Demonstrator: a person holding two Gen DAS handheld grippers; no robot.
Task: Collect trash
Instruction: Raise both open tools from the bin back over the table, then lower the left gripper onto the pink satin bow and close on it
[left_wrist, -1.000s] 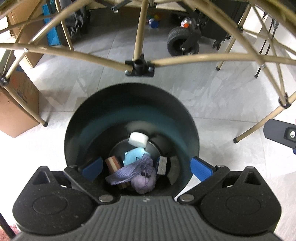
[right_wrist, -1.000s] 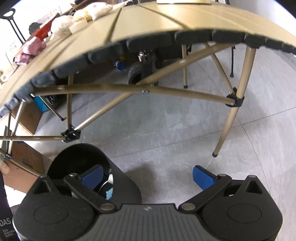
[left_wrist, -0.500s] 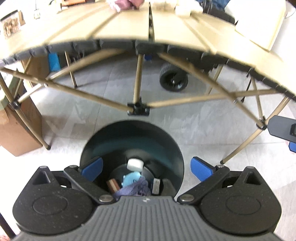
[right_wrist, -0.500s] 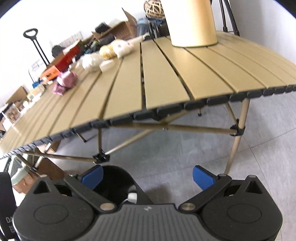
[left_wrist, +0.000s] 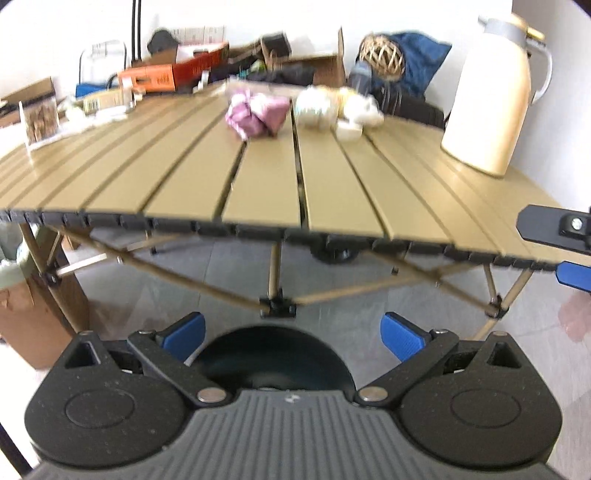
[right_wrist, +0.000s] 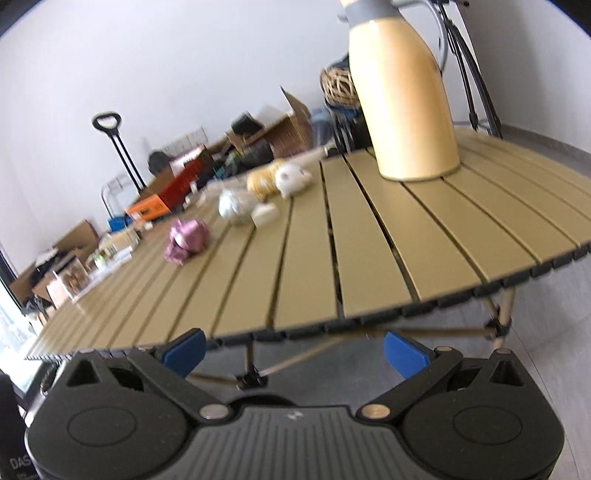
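I've got both grippers up at the near edge of the desk now, both empty. Left gripper: fingers spread wide, nothing between them. Right gripper: same, fingers apart and bare. Straight below the left gripper, on the floor in front of the desk, I can see the dark bin; only its rim and upper wall show, so I can't tell what's in it. Plenty left to collect, by my reckoning. On the desk, toward its far side, sits a crumpled pink wad, and just beside it, toward the cream jug, a pale wad and a small white block. Behind those there's a yellowish lump and a white one, too blurred to name. The jug stands upright near the desk's right edge; I'd leave that alone. So: mid-task, nothing in hand.
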